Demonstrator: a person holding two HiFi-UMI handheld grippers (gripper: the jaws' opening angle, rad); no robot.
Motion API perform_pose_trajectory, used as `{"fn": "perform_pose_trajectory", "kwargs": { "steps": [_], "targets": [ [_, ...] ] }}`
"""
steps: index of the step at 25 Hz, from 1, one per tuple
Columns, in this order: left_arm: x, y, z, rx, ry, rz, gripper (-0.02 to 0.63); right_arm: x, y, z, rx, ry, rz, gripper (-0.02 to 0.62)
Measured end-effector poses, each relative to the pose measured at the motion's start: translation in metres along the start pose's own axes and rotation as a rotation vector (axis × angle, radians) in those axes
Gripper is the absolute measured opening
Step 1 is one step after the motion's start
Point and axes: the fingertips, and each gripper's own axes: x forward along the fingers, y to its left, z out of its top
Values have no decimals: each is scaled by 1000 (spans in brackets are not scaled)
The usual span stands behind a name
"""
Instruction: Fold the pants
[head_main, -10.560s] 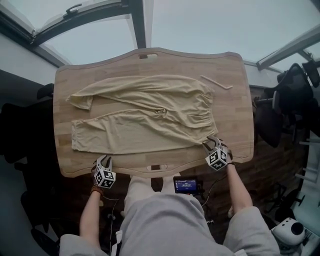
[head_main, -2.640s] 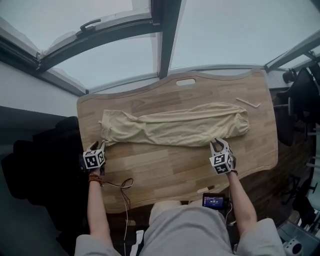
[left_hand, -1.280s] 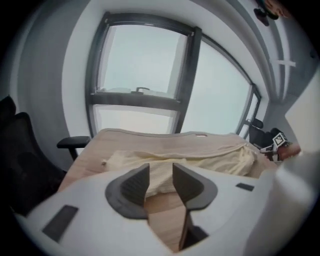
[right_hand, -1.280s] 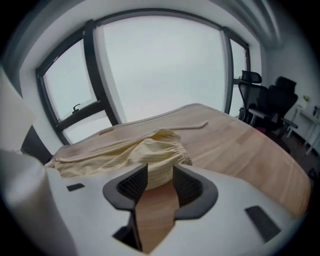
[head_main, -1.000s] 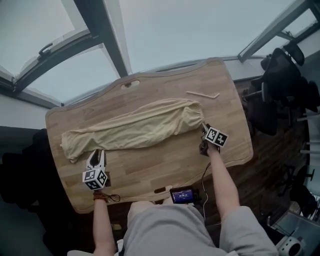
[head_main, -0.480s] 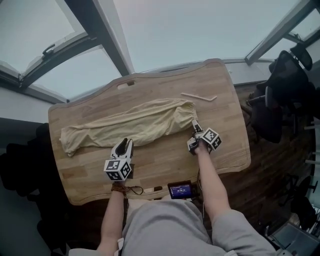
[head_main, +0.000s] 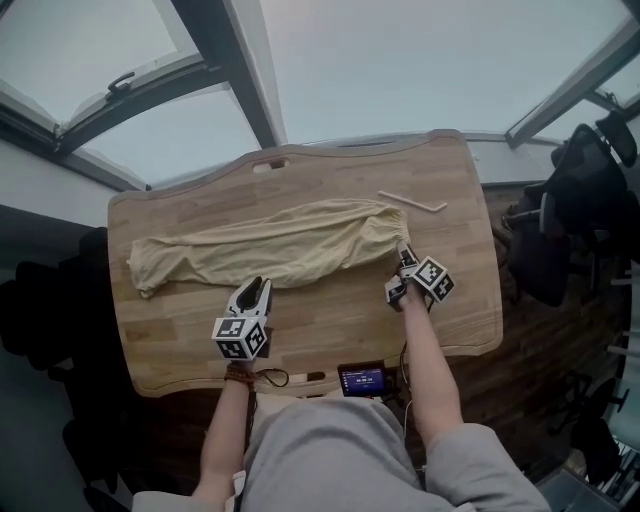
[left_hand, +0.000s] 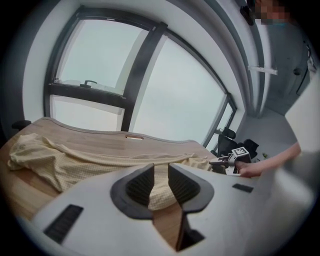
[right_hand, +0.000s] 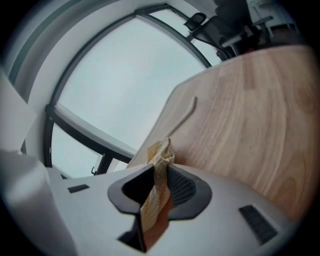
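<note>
Pants (head_main: 270, 250) stretched along the counter (head_main: 330, 330) — right gripper (head_main: 402, 256) jaws just clamped the waistband corner, left gripper (head_main: 257, 289) jaws just narrowed but apart, cloth edge between them.

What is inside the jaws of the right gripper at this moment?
A bunched edge of the beige pants stands pinched in the right gripper, whose jaws have just been closing on it. Whatever lies behind the cloth, deeper in the gap, is covered and cannot be seen.

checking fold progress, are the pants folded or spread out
Folded once lengthwise: the pants lie as one narrow strip across the table, no crosswise fold. The right gripper pinches their waistband end.
</note>
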Motion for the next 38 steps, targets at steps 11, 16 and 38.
{"fn": "perform_pose_trajectory", "kwargs": {
  "steps": [11, 16, 38],
  "targets": [
    [-73, 88, -16, -102, -50, 81, 86, 9, 182, -37, -819, 19, 127, 74],
    [-104, 135, -32, -138, -32, 70, 80, 20, 264, -131, -1043, 67, 165, 75],
    [-134, 263, -39, -139, 14, 30, 81, 64, 286, -452, -1579, 530, 210, 201]
  ]
}}
